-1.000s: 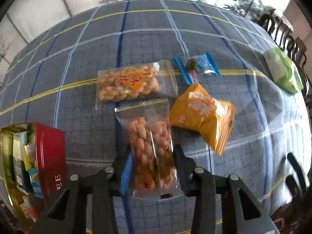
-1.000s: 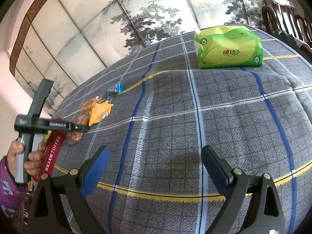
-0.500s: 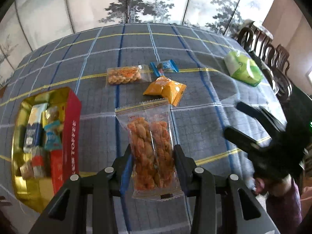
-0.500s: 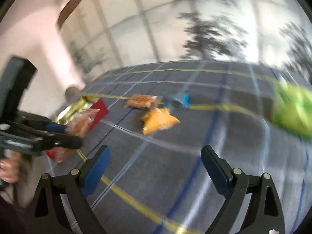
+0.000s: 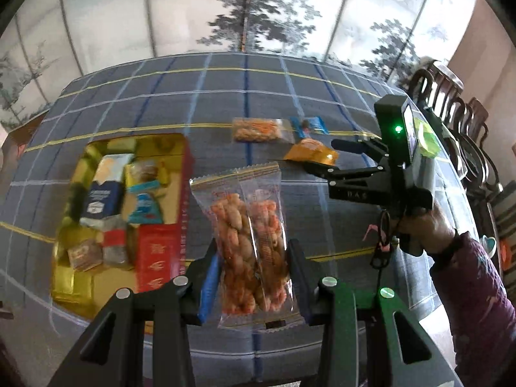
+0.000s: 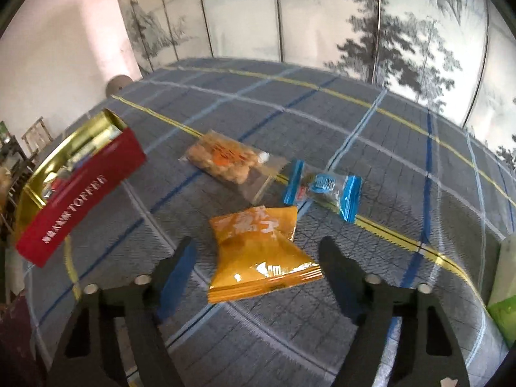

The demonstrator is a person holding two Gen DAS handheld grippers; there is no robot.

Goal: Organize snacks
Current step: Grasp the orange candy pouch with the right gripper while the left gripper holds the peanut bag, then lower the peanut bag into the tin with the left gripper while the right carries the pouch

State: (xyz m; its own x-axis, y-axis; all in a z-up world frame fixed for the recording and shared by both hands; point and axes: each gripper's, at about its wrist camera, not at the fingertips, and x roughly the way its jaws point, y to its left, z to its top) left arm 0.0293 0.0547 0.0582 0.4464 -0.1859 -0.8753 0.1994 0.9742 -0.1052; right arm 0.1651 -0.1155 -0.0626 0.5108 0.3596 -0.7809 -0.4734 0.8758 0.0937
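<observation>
My left gripper (image 5: 253,277) pinches the clear twist-snack packet (image 5: 250,245), which may slip short of the tin (image 5: 161,251) at nine o'clock; my right gripper (image 6: 258,258), closing astride the orange packet (image 6: 258,258), may only crumple its slick film

We hold a twist pack (image 5: 251,245) in our left tool (image 5: 251,277), lifted over the bench (image 5: 225,96). Left of that tool a tin (image 5: 180,174) sits on the bench with small packs (image 5: 103,193) inside. Ahead and right lie three snacks. Our right tool (image 6: 258,274) is closing over the pouch (image 6: 258,258), which lies between its fingers without touching them. Beyond the pouch lie a nut pack (image 6: 225,161) to the left and a candy (image 6: 322,187) to the right. The tin (image 6: 80,200) stands far left of this tool.
</observation>
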